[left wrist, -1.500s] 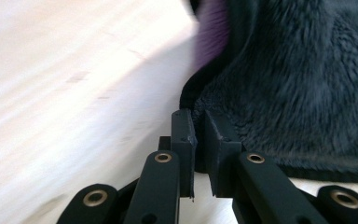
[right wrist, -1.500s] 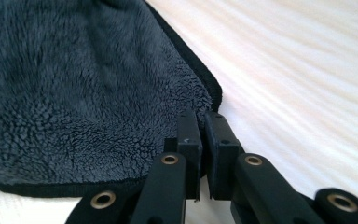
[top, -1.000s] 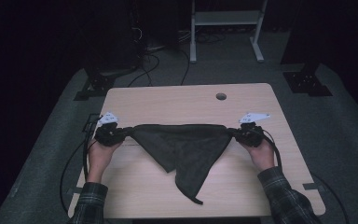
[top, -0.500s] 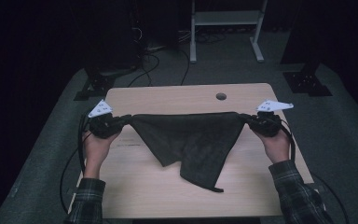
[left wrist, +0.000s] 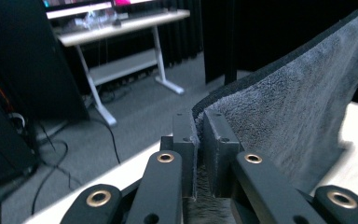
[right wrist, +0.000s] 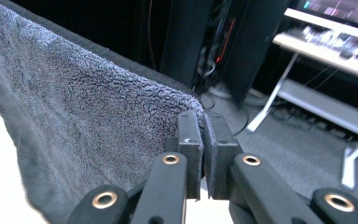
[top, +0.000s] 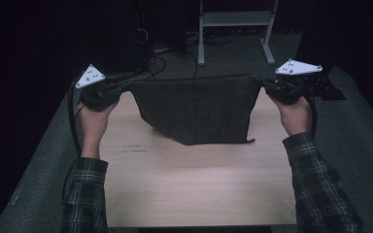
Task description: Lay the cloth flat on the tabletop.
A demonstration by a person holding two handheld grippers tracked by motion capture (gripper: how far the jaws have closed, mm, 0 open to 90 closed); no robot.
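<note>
Bench (top: pixel 194 184) lies bare nearest the person. Above it hangs the dark towel (top: pixel 196 109), stretched flat, lower edge near the wood. Left gripper (top: pixel 108 92) and right gripper (top: pixel 276 89) pinch its top corners, jaws pressed together. Lifting looks done; folding or laying down remains.

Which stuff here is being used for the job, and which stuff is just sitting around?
Being used:
- dark towel, held stretched above the table
- left claw, shut on one top corner
- right claw, shut on the other top corner
- wooden table under it

Just sitting around:
- white desk frame behind
- cables on the floor
</note>
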